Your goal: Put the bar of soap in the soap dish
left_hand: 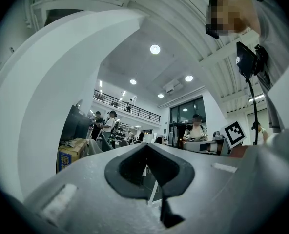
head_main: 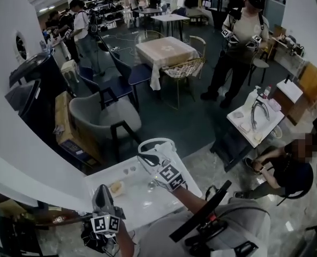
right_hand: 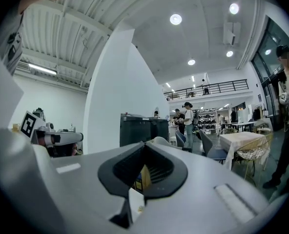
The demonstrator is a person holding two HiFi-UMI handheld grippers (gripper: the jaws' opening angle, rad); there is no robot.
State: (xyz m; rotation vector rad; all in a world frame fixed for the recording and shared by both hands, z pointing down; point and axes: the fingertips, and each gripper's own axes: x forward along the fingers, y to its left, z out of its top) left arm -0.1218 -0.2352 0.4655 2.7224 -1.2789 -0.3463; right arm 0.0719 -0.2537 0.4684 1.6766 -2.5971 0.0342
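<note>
White table down below; left tongs and right tongs both clamped shut, empty. Going in like that, they'd probably just shove the soap off.

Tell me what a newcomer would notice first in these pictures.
Two handheld grippers dominate the foreground: the right gripper over the white table, the left gripper at its near edge, both with jaws together. A tan bar of soap lies between them. Beyond, a standing person holds similar grippers.
</note>
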